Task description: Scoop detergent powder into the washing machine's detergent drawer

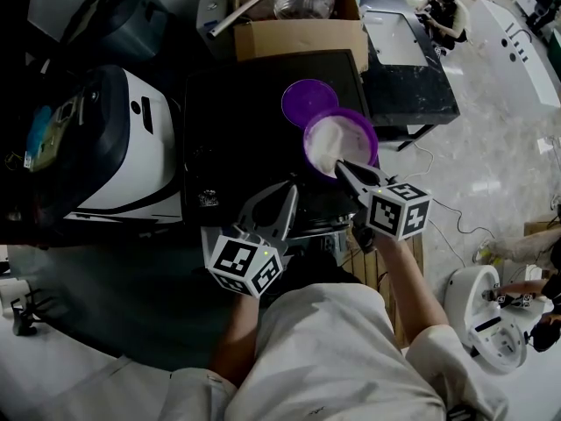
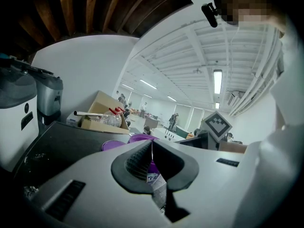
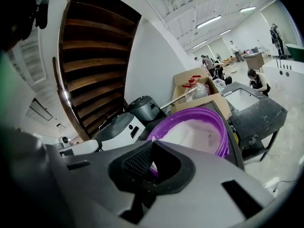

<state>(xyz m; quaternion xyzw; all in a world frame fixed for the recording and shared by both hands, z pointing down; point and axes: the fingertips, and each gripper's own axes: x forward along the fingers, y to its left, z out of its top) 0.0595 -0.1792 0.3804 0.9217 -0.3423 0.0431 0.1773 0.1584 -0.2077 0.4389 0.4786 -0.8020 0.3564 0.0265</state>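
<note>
Right of centre in the head view, the right gripper (image 1: 344, 167) is clenched on what looks like the near rim of the purple tub (image 1: 372, 134). This is probably to steady or shift the tub at the front edge of the bench (image 1: 237, 121). White powder (image 1: 331, 140) lies in the tub just beyond the gripper's tips. The lid (image 1: 309, 102) lies off, just above the tub, so the powder can be reached. The left gripper (image 1: 287, 193) hangs closed and empty, lower left of the tub. No scoop or drawer shows.

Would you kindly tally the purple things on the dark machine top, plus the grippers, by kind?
purple tub of powder: 1
purple lid: 1
grippers: 2, the left gripper and the right gripper
Total: 4
</note>
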